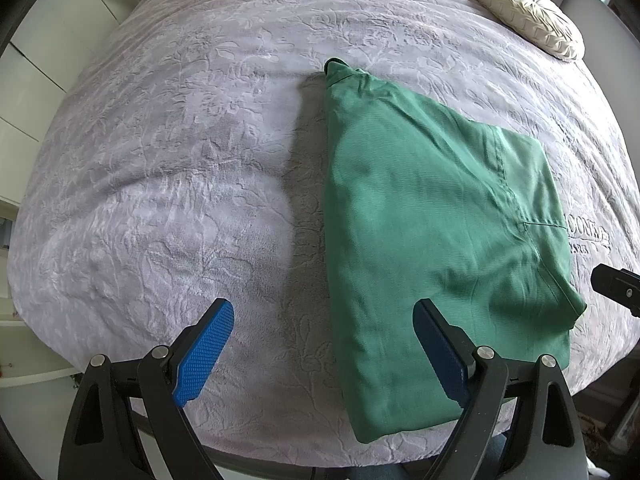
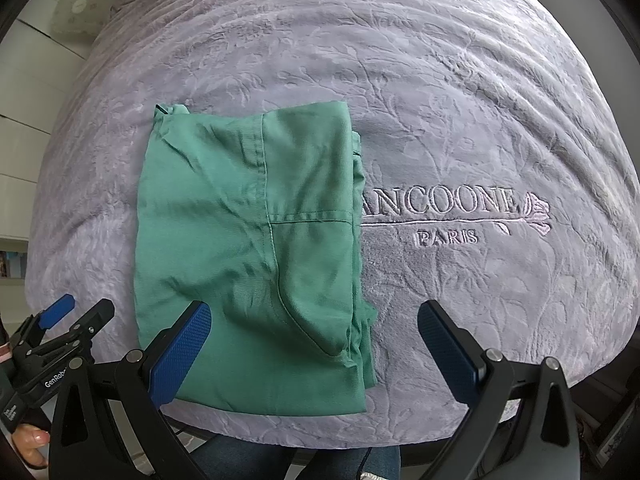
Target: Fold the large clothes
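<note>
Folded green woven garment (image 2: 248, 248) lies flat on lilac plush bedspread with embossed leaf pattern (image 2: 460, 120), near the bed's front edge, just left of the embroidered lettering (image 2: 448, 216). Left gripper (image 1: 324, 352) spread wide, nothing held, above the garment's left edge. Right gripper (image 2: 316, 352) likewise spread, empty, over its near right corner. Cream pleated cushion (image 1: 528, 20) at far right.
</note>
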The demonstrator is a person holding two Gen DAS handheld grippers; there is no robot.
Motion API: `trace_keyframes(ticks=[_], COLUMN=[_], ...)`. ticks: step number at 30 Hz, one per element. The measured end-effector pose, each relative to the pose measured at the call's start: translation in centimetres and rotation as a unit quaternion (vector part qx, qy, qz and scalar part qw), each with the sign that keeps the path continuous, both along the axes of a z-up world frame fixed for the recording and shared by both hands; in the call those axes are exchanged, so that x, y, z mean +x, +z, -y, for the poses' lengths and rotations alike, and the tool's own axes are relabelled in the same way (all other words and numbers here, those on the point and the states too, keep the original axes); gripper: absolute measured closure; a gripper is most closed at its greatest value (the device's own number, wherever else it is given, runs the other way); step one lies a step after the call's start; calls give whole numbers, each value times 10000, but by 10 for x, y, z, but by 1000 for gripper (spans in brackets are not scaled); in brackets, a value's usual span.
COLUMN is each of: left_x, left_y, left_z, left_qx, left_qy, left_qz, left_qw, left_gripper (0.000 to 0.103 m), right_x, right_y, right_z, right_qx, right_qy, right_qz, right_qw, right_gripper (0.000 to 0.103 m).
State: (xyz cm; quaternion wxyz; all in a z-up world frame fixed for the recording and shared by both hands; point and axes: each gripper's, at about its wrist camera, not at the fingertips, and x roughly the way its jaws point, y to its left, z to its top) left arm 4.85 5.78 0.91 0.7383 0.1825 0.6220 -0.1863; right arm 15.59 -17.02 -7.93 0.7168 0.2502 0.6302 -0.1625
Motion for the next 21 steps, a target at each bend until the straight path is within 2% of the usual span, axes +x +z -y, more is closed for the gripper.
trace_keyframes(ticks=[21], left_x=[-2], left_y=[0], left_z=[1], left_qx=[31], left_qy=[42], left_qz=[4], left_qw=[10000], left_gripper=[11], right_x=[0], right_y=[0], right_z=[-2], right_qx=[2], right_qy=[1], right_qz=[12], right_qw=[10000], right_gripper=[0])
